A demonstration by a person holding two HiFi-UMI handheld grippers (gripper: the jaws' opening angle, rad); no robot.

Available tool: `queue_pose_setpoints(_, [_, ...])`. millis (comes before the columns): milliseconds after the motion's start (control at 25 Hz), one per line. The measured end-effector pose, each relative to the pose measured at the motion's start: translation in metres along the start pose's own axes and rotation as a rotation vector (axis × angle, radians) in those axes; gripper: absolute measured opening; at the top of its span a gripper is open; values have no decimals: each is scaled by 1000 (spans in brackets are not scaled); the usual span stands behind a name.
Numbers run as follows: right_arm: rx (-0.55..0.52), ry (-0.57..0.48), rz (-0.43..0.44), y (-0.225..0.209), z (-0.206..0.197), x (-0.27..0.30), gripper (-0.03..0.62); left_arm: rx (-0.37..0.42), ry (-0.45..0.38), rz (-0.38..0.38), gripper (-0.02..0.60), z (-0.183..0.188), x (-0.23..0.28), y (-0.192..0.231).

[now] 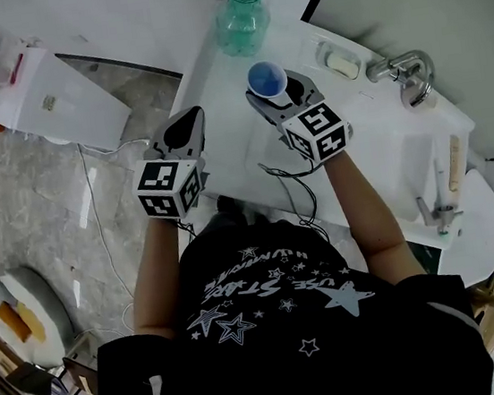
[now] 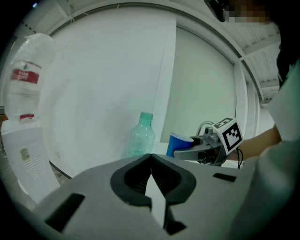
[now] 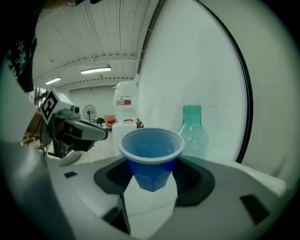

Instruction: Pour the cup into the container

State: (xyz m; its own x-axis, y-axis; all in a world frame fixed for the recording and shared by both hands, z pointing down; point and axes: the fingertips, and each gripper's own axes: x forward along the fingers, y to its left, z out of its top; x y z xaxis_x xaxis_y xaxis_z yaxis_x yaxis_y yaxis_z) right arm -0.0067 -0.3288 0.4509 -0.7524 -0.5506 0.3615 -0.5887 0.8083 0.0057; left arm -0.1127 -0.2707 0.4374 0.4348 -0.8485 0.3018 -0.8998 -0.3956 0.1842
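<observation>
Right gripper view: the blue cup point(image 3: 151, 150) sits right between the two jaws of the right tool point(image 3: 152, 182). The jaws are wide and press on the cup's sides. The cup stands up straight with its open top up. I cannot tell what is inside it.

In the head view, the cup point(image 1: 267, 78) is over the white counter point(image 1: 374, 130), close to the counter's left edge. The green see-through bottle point(image 1: 241, 17) stands just past the cup, farther away, with no cap on. The bit of counter between the cup and the bottle is bare.

The left tool point(image 1: 185, 123) is just left of the cup, by the counter's edge and above the grey floor point(image 1: 49, 200). In the left gripper view, its jaws are tight together at the tips and hold nothing.

To the right of the cup there is a soap dish point(image 1: 338, 63), and past that a shiny tap point(image 1: 406, 67). Both are apart from the cup.

I count one cup, one bottle and two tools.
</observation>
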Motion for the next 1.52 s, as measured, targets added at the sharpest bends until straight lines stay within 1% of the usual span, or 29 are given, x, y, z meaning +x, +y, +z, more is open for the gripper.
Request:
queue_pose_setpoints(280, [4,9,53,35,-42,8,258,-32,19,47,9,-25,-9,0])
queue_pose_setpoints(520, [20,38,85,54,-73,21,259,-55,40,74,9,-43,-18,3])
queue_pose_setpoints(720, [10,76,110,69,-92,29,259,-82,58,93,9,-60,-26,6])
queue_pose_setpoints(1120, [-5,102,134,77,-109,38,261,-104,85,101,9,-80,-34,5])
queue_pose_setpoints(1520, [-13,101,142,80,-110,40,275,-95,88,110,9,-80,-39,-1])
